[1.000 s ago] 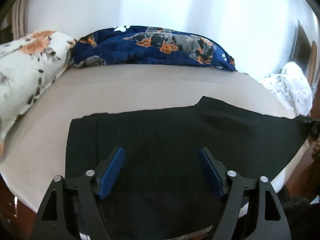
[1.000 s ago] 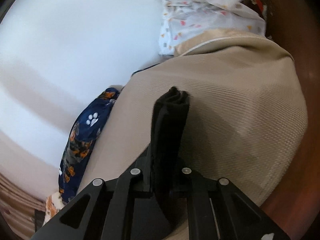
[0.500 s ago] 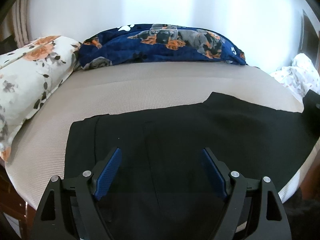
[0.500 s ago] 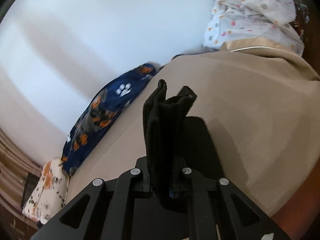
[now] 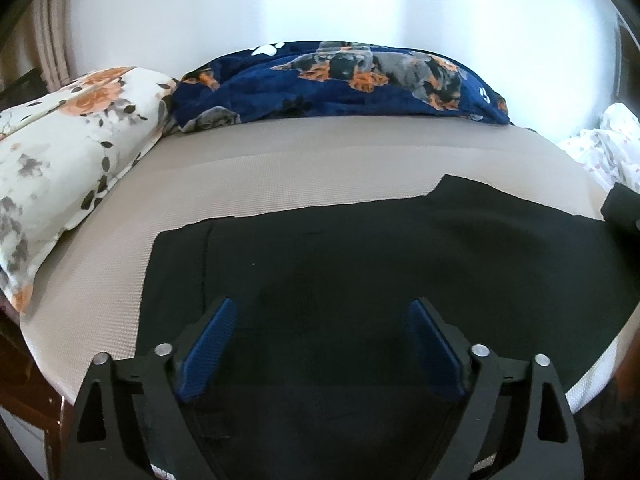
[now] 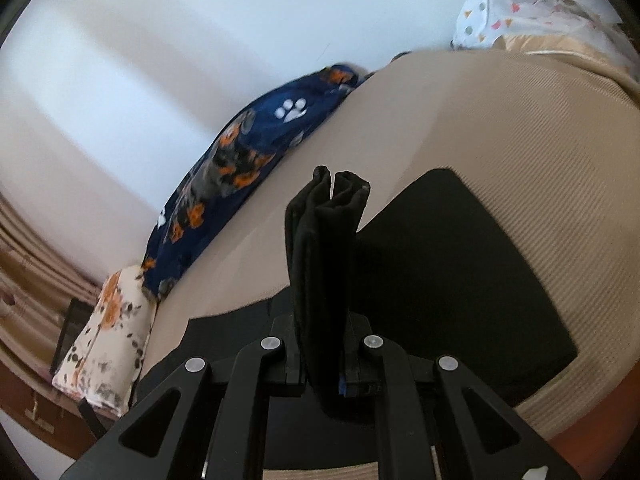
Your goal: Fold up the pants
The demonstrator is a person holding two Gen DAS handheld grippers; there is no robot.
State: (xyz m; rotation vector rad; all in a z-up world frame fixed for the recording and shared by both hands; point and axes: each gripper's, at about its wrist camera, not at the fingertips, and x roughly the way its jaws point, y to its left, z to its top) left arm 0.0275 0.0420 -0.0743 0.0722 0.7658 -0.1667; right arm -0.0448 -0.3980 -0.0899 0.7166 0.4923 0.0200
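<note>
Black pants (image 5: 360, 264) lie flat across the near part of a beige bed (image 5: 280, 160). My left gripper (image 5: 322, 344) is open, its blue pads (image 5: 208, 344) spread just above the waist end of the pants, holding nothing. My right gripper (image 6: 324, 360) is shut on a bunched end of the pants (image 6: 324, 248), lifted above the bed; the rest of the pants (image 6: 460, 280) lies below it. In the left wrist view the lifted end (image 5: 620, 210) shows at the far right edge.
A floral pillow (image 5: 68, 152) lies at the left of the bed. A navy dog-print blanket (image 5: 340, 80) runs along the white wall. A white patterned cloth (image 5: 608, 148) is bunched at the right. The bed's wooden frame (image 5: 28, 384) shows at lower left.
My right gripper has carried the gripped pants end up and in toward the left, over the bed. The left gripper has drawn back slightly and stays open.
</note>
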